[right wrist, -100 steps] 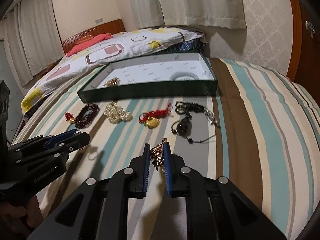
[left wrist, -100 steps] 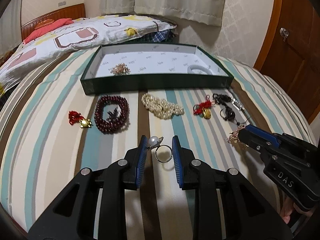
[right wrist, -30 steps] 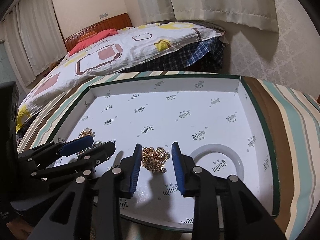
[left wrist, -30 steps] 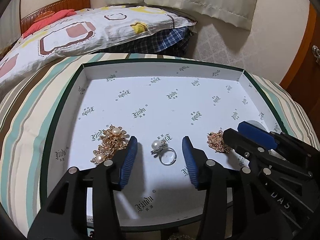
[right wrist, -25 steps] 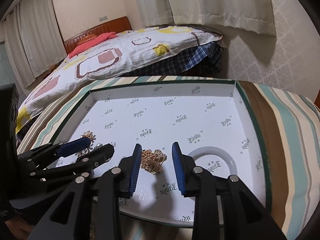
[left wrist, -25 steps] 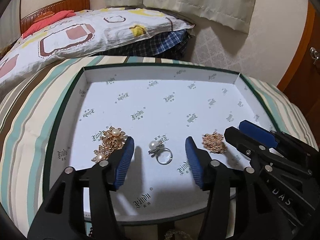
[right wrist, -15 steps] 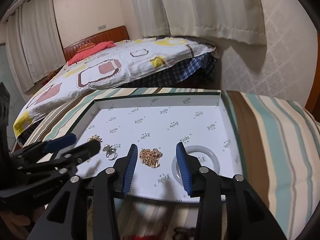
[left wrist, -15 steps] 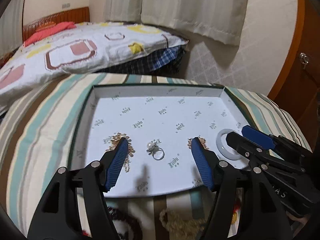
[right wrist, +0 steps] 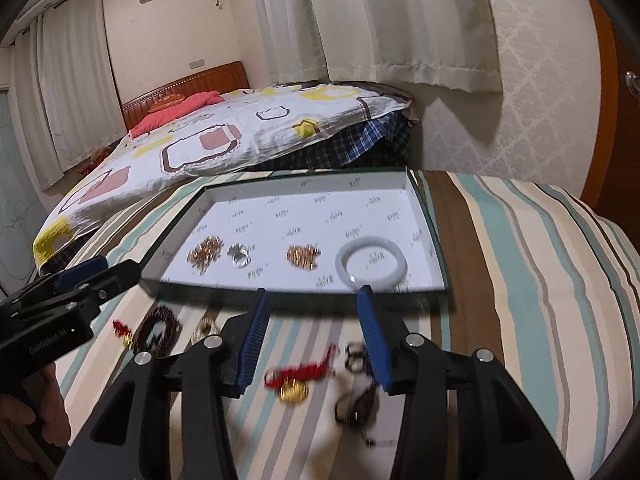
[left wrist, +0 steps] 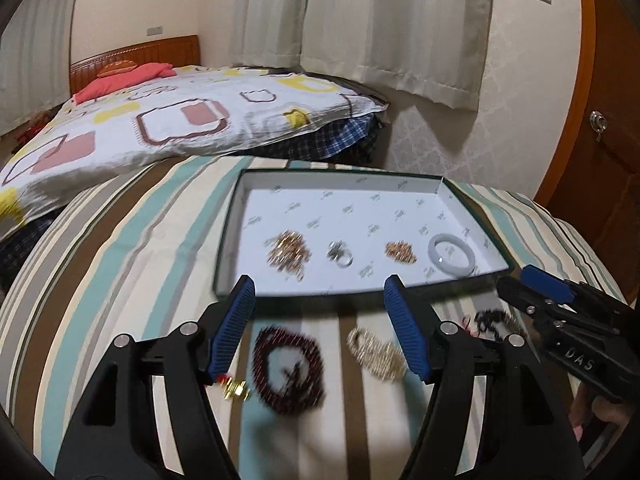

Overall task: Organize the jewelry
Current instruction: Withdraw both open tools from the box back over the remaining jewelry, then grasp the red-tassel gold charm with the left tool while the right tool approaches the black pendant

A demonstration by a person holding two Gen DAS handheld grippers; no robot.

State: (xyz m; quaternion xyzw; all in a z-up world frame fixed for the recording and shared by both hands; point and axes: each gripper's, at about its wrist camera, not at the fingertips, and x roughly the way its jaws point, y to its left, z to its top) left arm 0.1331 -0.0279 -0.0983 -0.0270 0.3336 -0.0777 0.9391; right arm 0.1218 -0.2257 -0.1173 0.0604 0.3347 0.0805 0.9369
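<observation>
Over the striped bedspread [left wrist: 132, 264], your left gripper [left wrist: 320, 328] hung with jaws apart and empty; your right gripper [right wrist: 312, 336] was opening, also empty. Four pieces lay in the box [right wrist: 436, 256]. You seemed between pickups: next you would need to lower onto the bead bracelet [left wrist: 290, 364] or the red-corded charm [right wrist: 298, 380].

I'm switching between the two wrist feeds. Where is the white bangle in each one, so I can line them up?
Left wrist view: the white bangle lies at the right end of the tray, right of centre.
Right wrist view: the white bangle lies in the tray's near right corner, just beyond the right claw.
Shared landmark: the small gold chain pile, just left of the bangle.
</observation>
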